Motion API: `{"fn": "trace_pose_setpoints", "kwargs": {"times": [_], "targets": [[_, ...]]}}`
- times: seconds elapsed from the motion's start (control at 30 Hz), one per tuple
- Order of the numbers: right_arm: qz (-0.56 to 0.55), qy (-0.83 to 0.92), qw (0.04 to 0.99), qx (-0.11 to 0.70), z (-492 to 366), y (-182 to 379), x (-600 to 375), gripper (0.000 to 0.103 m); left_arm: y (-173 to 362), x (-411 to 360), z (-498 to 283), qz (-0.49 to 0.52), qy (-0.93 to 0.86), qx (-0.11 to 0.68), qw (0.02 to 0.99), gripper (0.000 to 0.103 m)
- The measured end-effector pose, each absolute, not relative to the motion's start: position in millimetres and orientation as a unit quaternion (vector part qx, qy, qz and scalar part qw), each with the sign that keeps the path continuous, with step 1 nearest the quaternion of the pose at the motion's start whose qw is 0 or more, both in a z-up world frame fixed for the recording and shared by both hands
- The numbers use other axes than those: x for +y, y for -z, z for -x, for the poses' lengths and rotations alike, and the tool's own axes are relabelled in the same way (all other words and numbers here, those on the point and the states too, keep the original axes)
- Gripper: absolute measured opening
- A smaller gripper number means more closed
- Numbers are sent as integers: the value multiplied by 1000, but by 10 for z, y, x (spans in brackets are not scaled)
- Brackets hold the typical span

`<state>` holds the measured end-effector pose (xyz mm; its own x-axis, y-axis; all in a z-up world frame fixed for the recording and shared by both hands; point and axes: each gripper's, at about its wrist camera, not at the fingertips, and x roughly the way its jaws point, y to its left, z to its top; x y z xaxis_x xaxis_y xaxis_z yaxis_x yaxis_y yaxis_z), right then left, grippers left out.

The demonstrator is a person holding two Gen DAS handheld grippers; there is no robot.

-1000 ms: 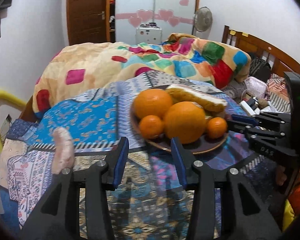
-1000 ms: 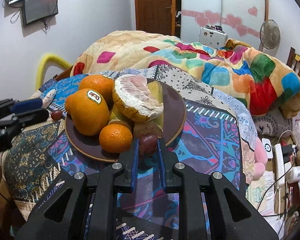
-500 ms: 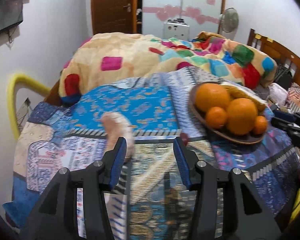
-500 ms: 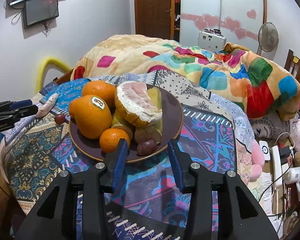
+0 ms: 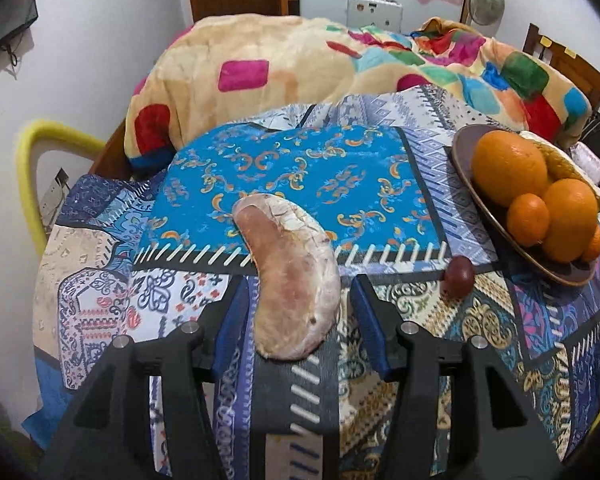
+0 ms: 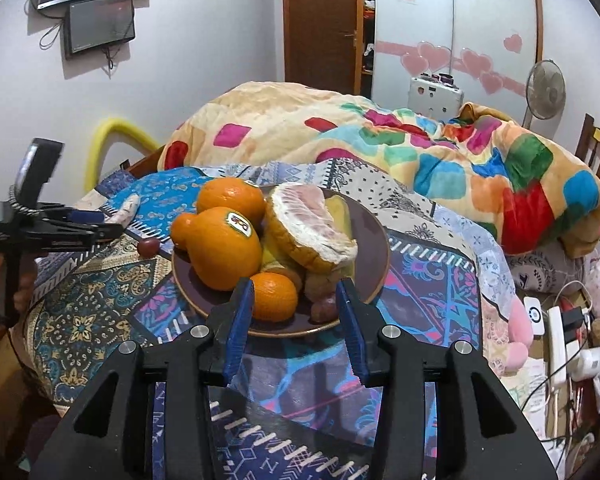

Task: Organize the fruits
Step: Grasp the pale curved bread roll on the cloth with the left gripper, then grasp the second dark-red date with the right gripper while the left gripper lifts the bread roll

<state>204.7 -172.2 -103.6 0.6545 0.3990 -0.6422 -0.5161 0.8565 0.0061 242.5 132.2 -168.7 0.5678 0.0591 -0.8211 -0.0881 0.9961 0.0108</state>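
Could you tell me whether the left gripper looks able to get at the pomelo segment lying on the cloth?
Probably yes: the left gripper is open, its jaws either side of the pomelo segment, with nothing between them. The small dark fruit lies apart.

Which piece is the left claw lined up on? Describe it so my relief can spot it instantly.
Find the patterned bedspread and the brown plate of oranges at its right. Left of that plate, between the open left claw's fingers, lies a pale pinkish curved pomelo segment. Its only neighbour off the plate is a small dark-red round fruit.
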Motion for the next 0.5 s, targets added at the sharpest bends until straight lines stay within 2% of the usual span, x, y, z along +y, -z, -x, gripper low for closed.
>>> {"fn": "trace_pose_setpoints", "kwargs": {"times": [0.2, 0.23, 0.5], "targets": [[89, -263, 903, 327, -2030, 1033, -1623, 39, 1713, 1326, -2531, 18, -37, 468, 883, 49], [89, -266, 903, 326, -2027, 1029, -1600, 39, 1712, 1335, -2532, 17, -39, 466, 884, 41], [89, -283, 899, 323, -1967, 981, -1414, 39, 1635, 1295, -2275, 3, -30, 450, 892, 40]]}}
